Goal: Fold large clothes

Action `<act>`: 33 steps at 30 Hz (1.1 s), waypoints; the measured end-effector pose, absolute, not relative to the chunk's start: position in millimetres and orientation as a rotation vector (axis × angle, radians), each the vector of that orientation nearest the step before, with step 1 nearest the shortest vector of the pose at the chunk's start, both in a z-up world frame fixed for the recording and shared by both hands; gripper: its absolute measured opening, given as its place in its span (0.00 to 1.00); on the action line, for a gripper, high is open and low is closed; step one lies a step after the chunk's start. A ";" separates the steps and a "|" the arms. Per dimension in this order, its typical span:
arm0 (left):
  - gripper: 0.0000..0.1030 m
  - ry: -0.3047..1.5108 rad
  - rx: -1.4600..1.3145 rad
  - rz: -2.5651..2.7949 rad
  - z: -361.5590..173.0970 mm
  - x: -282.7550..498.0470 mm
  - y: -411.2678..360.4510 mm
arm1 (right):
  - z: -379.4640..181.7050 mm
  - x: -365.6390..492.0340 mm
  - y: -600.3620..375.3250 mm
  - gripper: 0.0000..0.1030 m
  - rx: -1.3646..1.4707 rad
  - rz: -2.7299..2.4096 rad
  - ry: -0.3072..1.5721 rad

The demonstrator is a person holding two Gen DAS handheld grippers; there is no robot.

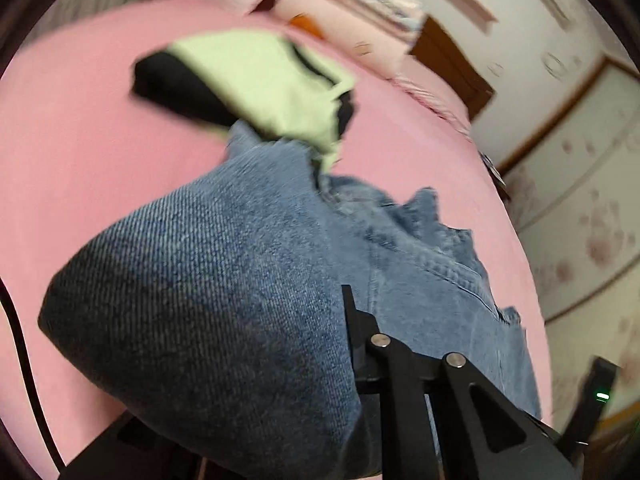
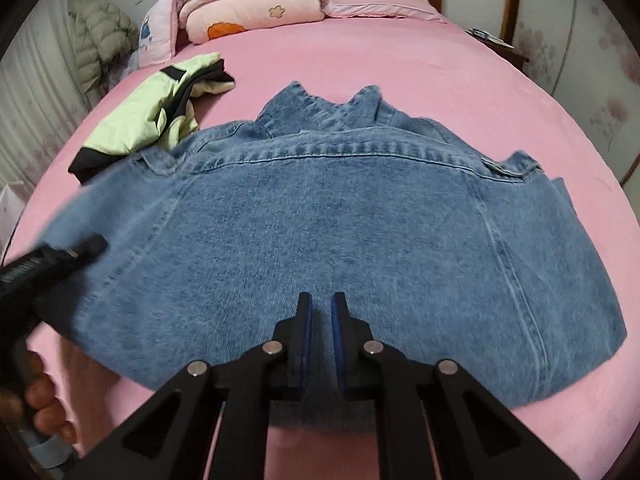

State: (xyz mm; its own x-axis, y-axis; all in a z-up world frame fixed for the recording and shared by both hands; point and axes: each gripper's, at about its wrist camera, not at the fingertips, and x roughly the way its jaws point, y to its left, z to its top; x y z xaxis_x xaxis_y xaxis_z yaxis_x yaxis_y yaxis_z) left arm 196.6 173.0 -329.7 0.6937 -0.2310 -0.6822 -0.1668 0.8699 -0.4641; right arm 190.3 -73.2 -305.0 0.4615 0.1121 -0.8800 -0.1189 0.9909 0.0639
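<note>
two hand-held grippers are pinching the denim jacket (image 2: 332,236) lying back-up on the pink bed (image 2: 400,64): left hand-held gripper (image 1: 348,320) clamping a side fold, right hand-held gripper (image 2: 319,312) nipping the hem. next, i'm judging, needs an even carry-over.

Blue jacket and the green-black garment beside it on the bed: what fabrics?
Blue jacket: looks like washed cotton denim, matte, with a visible diagonal twill weave, faded patches and lighter topstitched seams. Pale green garment with black panels: smoother and thinner, with soft puffy creases; probably a light synthetic shell, though the views leave it open.
</note>
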 end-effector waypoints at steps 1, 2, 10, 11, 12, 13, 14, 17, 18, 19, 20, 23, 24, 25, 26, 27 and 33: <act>0.10 0.804 -0.497 -0.055 -322.2 197.7 166.9 | -312.3 192.2 -72.7 0.08 -0.009 0.150 1.104; 0.10 0.798 -0.481 -0.069 -317.5 198.0 162.8 | -319.4 193.1 -73.4 0.08 -0.005 0.159 1.112; 0.10 0.660 -0.294 -0.202 -270.0 190.3 105.2 | -333.7 188.8 -85.1 0.08 0.048 0.213 1.075; 0.10 0.645 -0.280 -0.226 -263.0 189.0 95.5 | -333.2 187.7 -85.0 0.08 0.049 0.215 1.072; 0.10 0.630 -0.269 -0.252 -256.2 187.3 86.3 | -332.8 187.7 -86.6 0.08 0.057 0.223 1.072; 0.10 0.620 -0.260 -0.278 -250.4 187.3 75.4 | -332.0 188.5 -89.2 0.08 0.075 0.233 1.076; 0.10 0.612 -0.253 -0.297 -243.9 189.3 63.0 | -331.8 189.3 -92.2 0.08 0.090 0.243 1.079; 0.10 0.584 -0.235 -0.369 -229.5 191.6 27.1 | -327.8 192.5 -106.2 0.07 0.159 0.297 1.095; 0.10 0.574 -0.229 -0.391 -225.4 192.1 15.1 | -324.0 193.5 -115.5 0.05 0.202 0.319 1.106; 0.10 0.564 -0.225 -0.417 -221.0 192.8 0.6 | -320.3 193.1 -123.9 0.04 0.235 0.331 1.113; 0.10 0.557 -0.224 -0.444 -218.4 194.1 -14.3 | -312.3 190.0 -137.8 0.04 0.276 0.337 1.101; 0.10 0.558 -0.219 -0.520 -221.9 192.7 -59.5 | -289.2 171.9 -183.8 0.04 0.308 0.283 1.058; 0.10 0.562 -0.212 -0.541 -227.2 191.0 -75.1 | -285.8 165.5 -197.9 0.04 0.305 0.257 1.056; 0.10 0.571 -0.197 -0.564 -235.5 188.7 -96.5 | -283.6 154.3 -220.0 0.04 0.290 0.211 1.063; 0.10 0.583 -0.191 -0.580 -243.9 187.5 -111.3 | -283.8 147.1 -232.6 0.04 0.275 0.182 1.070; 0.10 0.600 -0.188 -0.597 -252.8 186.7 -125.4 | -285.0 138.4 -247.4 0.04 0.256 0.151 1.079; 0.11 0.833 -0.036 -0.642 -340.4 185.5 -207.1 | -306.3 96.1 -313.2 0.05 0.244 0.030 1.179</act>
